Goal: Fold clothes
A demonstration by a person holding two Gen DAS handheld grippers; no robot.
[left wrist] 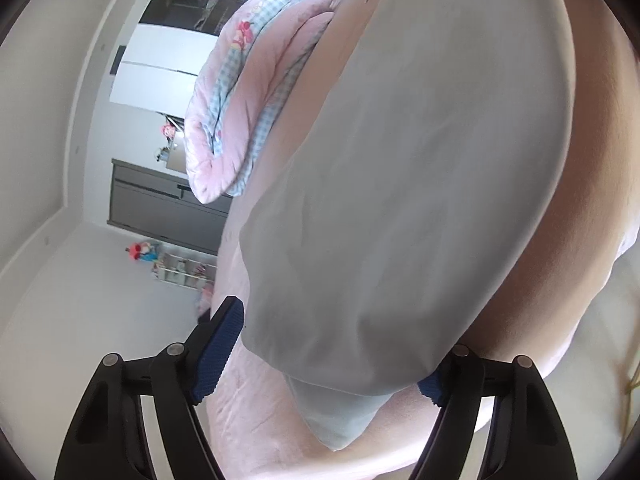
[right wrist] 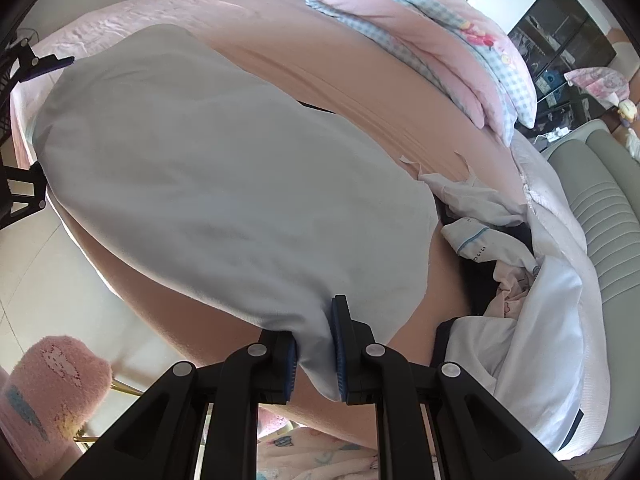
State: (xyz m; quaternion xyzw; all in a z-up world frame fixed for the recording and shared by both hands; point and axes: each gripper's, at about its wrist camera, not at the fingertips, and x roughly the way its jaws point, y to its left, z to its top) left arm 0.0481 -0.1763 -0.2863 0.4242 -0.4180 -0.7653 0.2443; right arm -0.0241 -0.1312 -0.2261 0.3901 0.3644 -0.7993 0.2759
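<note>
A pale blue garment [right wrist: 224,168] lies spread across the pink bed sheet [right wrist: 340,64]. My right gripper [right wrist: 314,354] is shut on the garment's near edge, with cloth bunched between the blue pads [right wrist: 339,344]. My left gripper [left wrist: 320,356] is open at the garment's other end [left wrist: 400,184]; its jaws stand wide on either side of the cloth's edge, and the right pad is mostly hidden by fabric. The left gripper also shows in the right wrist view [right wrist: 32,68] at the far left.
A folded pink and blue checked quilt [right wrist: 432,40] lies at the far side of the bed. A heap of other clothes [right wrist: 492,240] and a white duvet [right wrist: 552,308] lie to the right. A pink fluffy stool [right wrist: 44,392] stands by the bed's near edge.
</note>
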